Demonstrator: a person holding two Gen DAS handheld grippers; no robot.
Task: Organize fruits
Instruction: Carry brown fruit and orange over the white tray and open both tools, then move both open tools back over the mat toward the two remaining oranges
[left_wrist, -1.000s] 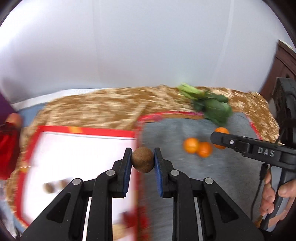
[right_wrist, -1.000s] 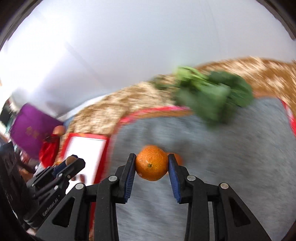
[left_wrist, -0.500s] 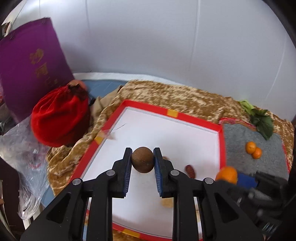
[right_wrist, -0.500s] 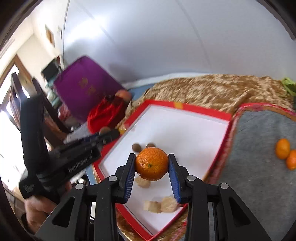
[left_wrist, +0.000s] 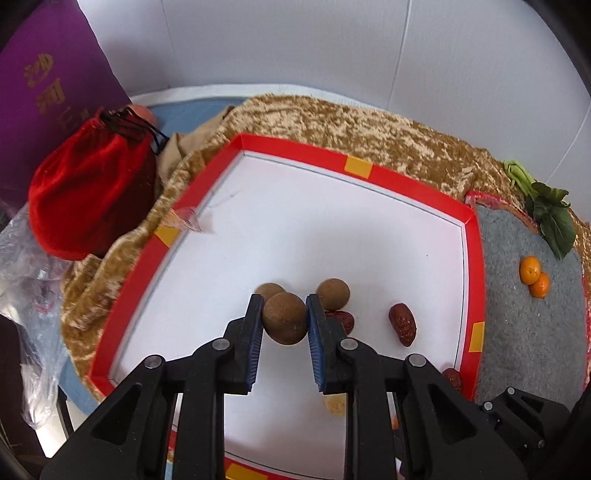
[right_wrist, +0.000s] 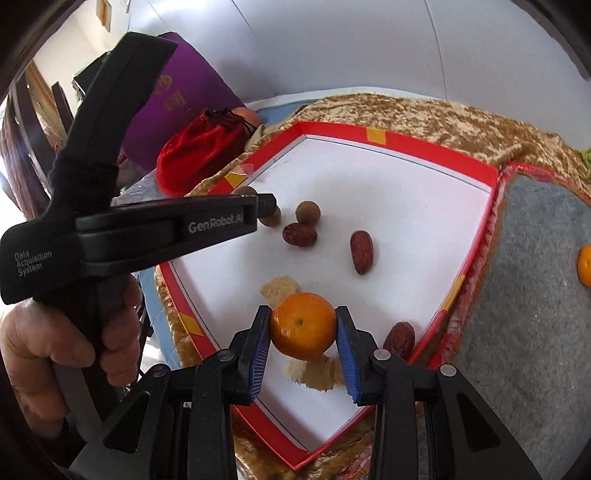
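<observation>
My left gripper (left_wrist: 284, 323) is shut on a round brown fruit (left_wrist: 284, 320) above the white, red-rimmed tray (left_wrist: 332, 206). Two more brown fruits (left_wrist: 333, 293) lie just beyond it, with red dates (left_wrist: 402, 324) to their right. In the right wrist view my right gripper (right_wrist: 303, 332) is shut on an orange tangerine (right_wrist: 303, 325) over the tray's near corner (right_wrist: 476, 240). Pale walnut pieces (right_wrist: 280, 290) lie under and behind it, and a date (right_wrist: 399, 335) sits to its right. The left gripper (right_wrist: 266, 206) reaches in from the left, held by a hand (right_wrist: 66, 332).
Two tangerines (left_wrist: 533, 276) rest on a grey mat (left_wrist: 532, 332) right of the tray, with green leaves (left_wrist: 552, 218) behind. A red velvet pouch (left_wrist: 92, 192), a purple box (left_wrist: 48, 85) and a clear plastic bag (left_wrist: 26, 295) crowd the left. Gold cloth (left_wrist: 351, 122) covers the table.
Both grippers swung left from the grey mat to over the tray, each keeping its fruit. The left sank toward the brown fruits; the right came down near the walnut pieces.
</observation>
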